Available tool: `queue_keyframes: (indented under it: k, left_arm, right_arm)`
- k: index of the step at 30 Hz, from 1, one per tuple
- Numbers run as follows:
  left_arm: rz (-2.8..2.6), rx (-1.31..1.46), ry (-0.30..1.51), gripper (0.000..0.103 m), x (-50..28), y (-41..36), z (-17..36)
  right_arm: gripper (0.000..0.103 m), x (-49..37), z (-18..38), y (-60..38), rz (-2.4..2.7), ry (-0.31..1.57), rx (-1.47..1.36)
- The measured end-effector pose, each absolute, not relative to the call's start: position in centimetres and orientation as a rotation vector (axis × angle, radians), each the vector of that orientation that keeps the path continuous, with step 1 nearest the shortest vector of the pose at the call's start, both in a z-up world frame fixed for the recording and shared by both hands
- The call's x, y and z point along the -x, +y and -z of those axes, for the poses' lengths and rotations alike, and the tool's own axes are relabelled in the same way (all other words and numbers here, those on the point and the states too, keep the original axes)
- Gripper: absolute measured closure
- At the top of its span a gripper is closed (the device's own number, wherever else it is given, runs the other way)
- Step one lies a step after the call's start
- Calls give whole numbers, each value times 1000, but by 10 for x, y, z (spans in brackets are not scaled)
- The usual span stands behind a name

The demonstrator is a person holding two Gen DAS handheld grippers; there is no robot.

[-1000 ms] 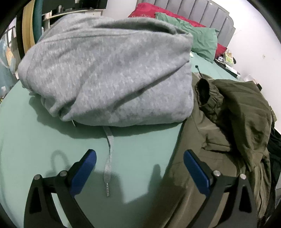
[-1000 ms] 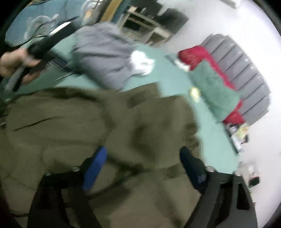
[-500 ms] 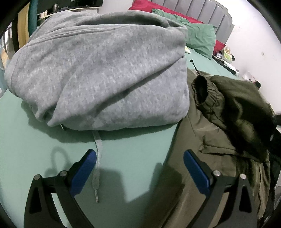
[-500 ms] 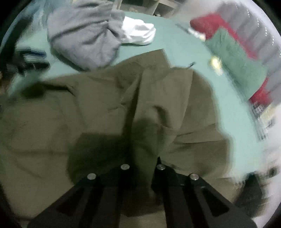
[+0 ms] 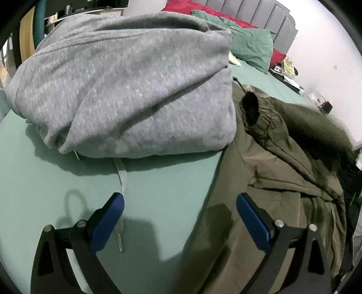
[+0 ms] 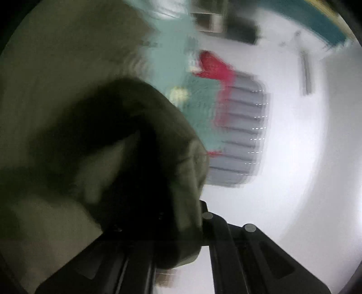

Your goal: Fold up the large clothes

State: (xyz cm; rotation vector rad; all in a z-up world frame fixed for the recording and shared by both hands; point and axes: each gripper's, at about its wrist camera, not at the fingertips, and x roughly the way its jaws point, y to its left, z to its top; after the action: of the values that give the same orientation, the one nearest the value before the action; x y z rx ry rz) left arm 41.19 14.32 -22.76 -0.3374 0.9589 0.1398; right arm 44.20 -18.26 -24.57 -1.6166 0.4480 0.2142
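An olive green jacket [image 5: 267, 181] lies spread on the green bed sheet [image 5: 45, 185], its elastic cuff [image 5: 251, 108] standing up beside a folded grey hoodie [image 5: 135, 90]. The hoodie's drawstring [image 5: 122, 178] trails toward my left gripper [image 5: 179, 203], which is open and empty, low over the sheet at the jacket's left edge. In the blurred right wrist view my right gripper [image 6: 172, 226] is shut on a bunched fold of the olive jacket [image 6: 126, 158], lifted and tilted up toward the wall; its fingertips are hidden by the cloth.
A green pillow [image 5: 248, 43] and red pillow [image 5: 192, 5] lie against the grey padded headboard [image 5: 271, 15]. Small items sit on a bedside surface [image 5: 291, 74] at far right. Dark clothing [image 5: 353, 181] lies at the right edge.
My right gripper closed on the olive jacket and has swung upward with it, the view now tilted toward the headboard and wall. The left gripper has crept slightly closer to the hoodie.
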Motion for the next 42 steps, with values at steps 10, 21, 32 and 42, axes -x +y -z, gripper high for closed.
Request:
queue_keyframes:
  k: [10,21,32,42]
  left_arm:
    - [-148,366,986,4,-411,154,232]
    - [-136,330,971,3,-411,147,231]
    - [-90,299,975,3,-405,141,232]
    - [-74,297,910,3,-351,124,212]
  right_arm:
    - [28,-368,190,-198,-405,644,888]
    - [49,-515,164,-211,-201,794,263]
    - [60,-479,237,-187,-297,1006,207]
    - [39,-349,175,-231,-318,959,145]
